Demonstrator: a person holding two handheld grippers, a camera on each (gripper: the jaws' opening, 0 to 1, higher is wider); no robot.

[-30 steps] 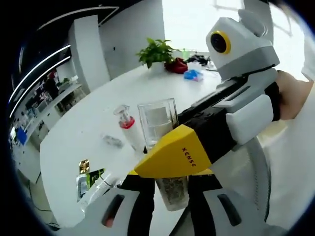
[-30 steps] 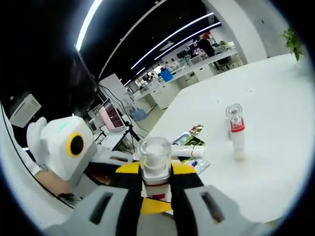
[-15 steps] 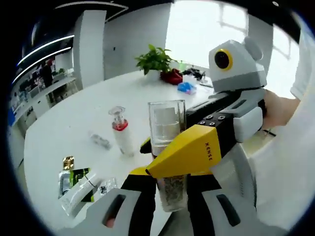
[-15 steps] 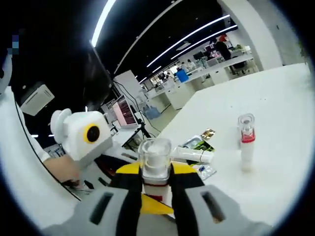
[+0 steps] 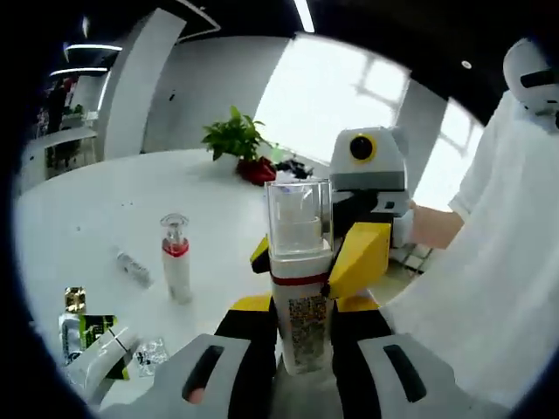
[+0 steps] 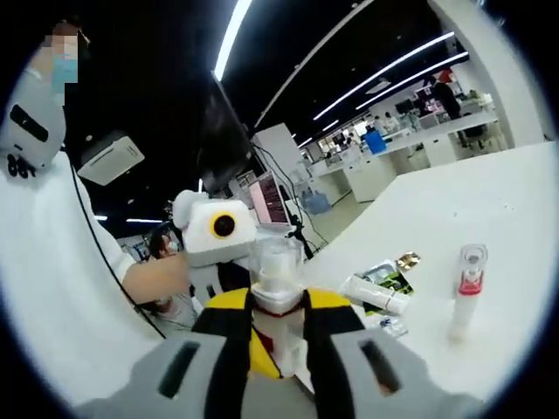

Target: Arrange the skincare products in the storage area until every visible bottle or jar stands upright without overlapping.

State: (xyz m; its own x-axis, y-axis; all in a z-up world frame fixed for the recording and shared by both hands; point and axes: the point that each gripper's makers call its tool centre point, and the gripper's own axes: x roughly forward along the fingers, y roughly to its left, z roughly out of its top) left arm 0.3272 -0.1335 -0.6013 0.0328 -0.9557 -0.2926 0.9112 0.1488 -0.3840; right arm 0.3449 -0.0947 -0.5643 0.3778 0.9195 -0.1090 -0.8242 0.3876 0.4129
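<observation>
Both grippers, left [image 5: 297, 349] and right [image 6: 278, 336], are clamped on one clear-capped bottle [image 5: 298, 279], lifted above the table [image 5: 105, 209]; next, stand it beside the upright red-collared bottle [image 5: 175, 269].

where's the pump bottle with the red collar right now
It stands upright on the white table. In the left gripper view the pump bottle is left of the held bottle; in the right gripper view it's at the right, beside the lying tube.

clear-capped bottle [image 5: 298, 279] tipped from leaning to upright between both grippers; right gripper [image 5: 349, 262] swung round behind it
</observation>
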